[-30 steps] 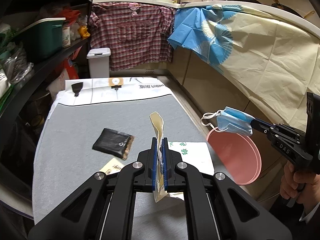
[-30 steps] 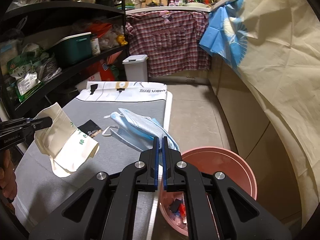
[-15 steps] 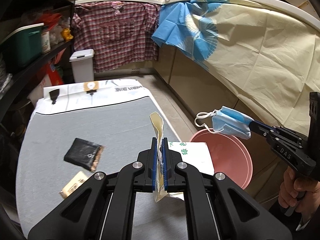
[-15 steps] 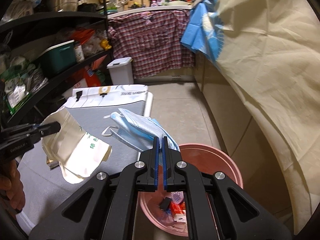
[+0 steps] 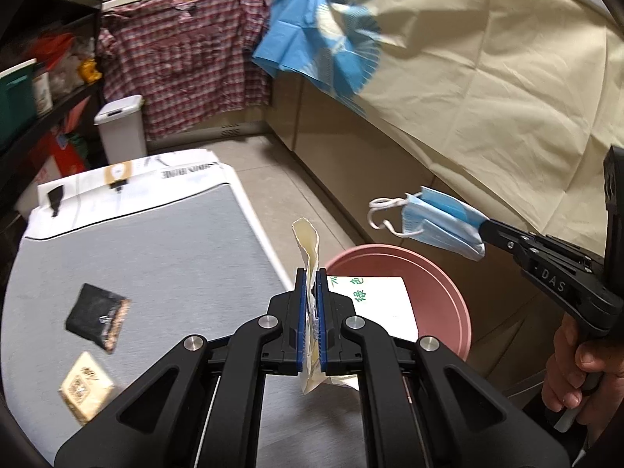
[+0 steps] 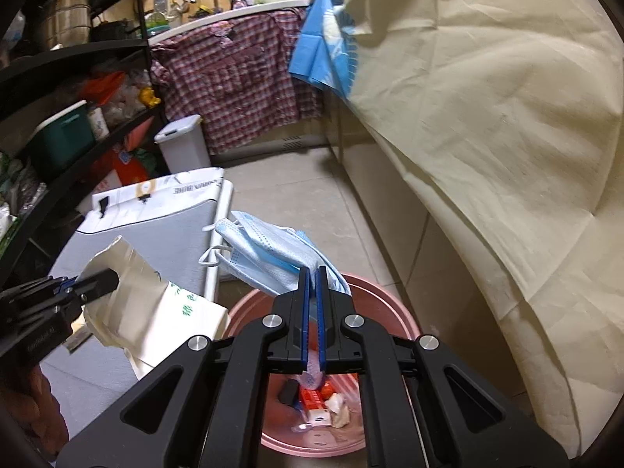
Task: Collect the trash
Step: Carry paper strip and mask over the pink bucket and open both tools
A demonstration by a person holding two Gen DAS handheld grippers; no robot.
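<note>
My left gripper (image 5: 311, 273) is shut on a cream paper bag with green print (image 5: 372, 296), held at the right edge of the grey table (image 5: 156, 249), partly over the pink bin (image 5: 440, 296). The bag also shows in the right wrist view (image 6: 156, 312). My right gripper (image 6: 311, 271) is shut on a blue face mask (image 6: 269, 257) and holds it above the pink bin (image 6: 386, 312), which holds several scraps. The mask also shows in the left wrist view (image 5: 440, 222), hanging beyond the bin. A black packet (image 5: 97, 312) and a tan packet (image 5: 85, 386) lie on the table.
A white lidded bin (image 5: 121, 128) stands on the floor beyond the table. Black shelves (image 6: 70, 89) with boxes run along the left. A counter draped in cream and blue cloth (image 5: 487, 89) runs along the right. A plaid shirt (image 5: 183, 58) hangs at the back.
Both grippers have moved right with their loads. The bag now hangs partly over the pink bin, and the mask has moved from the table edge to above the bin.
</note>
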